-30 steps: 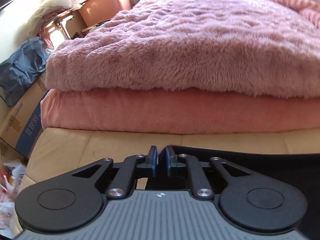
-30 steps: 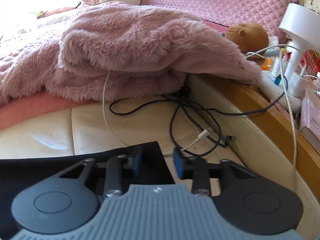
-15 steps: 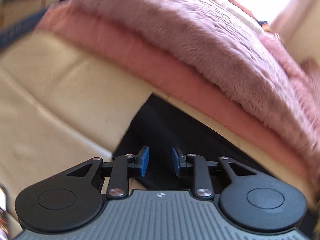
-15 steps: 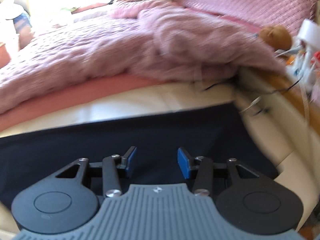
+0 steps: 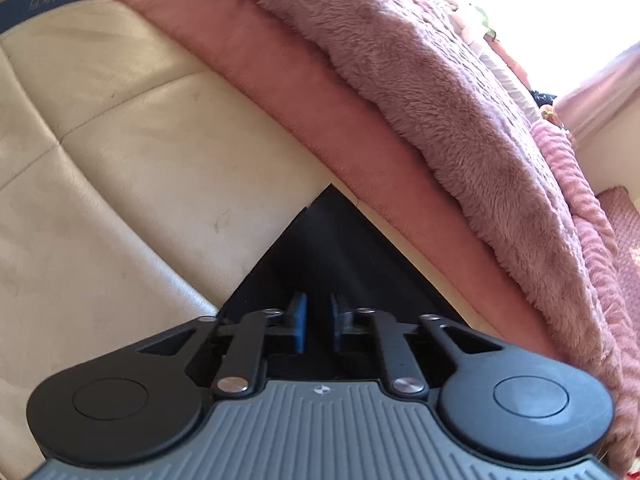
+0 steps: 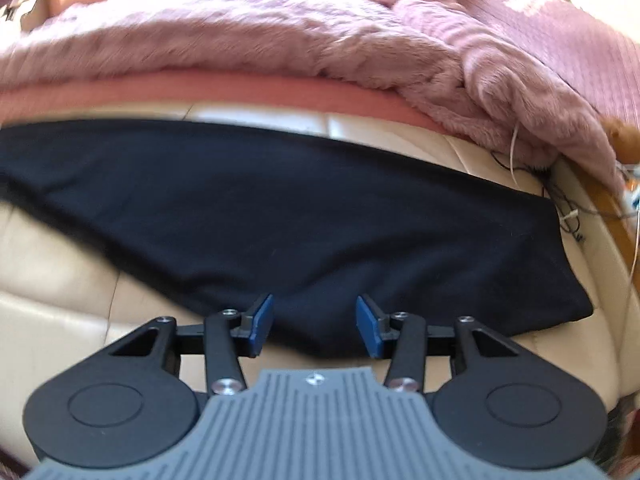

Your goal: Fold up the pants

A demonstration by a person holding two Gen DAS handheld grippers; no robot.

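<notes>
The left gripper (image 5: 318, 322) was closing over the black pants (image 6: 304, 216), maybe ungripped; the corner could've been missed. The right gripper (image 6: 314, 326) was spread, opening.

A fluffy mauve-pink blanket (image 5: 460, 120) is draped over a salmon-pink sheet (image 5: 320, 92); a cream leather cushioned surface (image 5: 120, 168) is spread below; tangled black cables (image 6: 560, 200) are seen beside a brown plush toy (image 6: 624, 140).

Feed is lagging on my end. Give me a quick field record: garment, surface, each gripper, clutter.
garment: black pants, spread flat, not yet folded
surface: cream leather cushion
left gripper: jaws closing over a corner of the pants, small gap showing
right gripper: jaws opening, above the near edge of the pants, nothing gripped
clutter: pink fuzzy blanket behind; cables at right
</notes>
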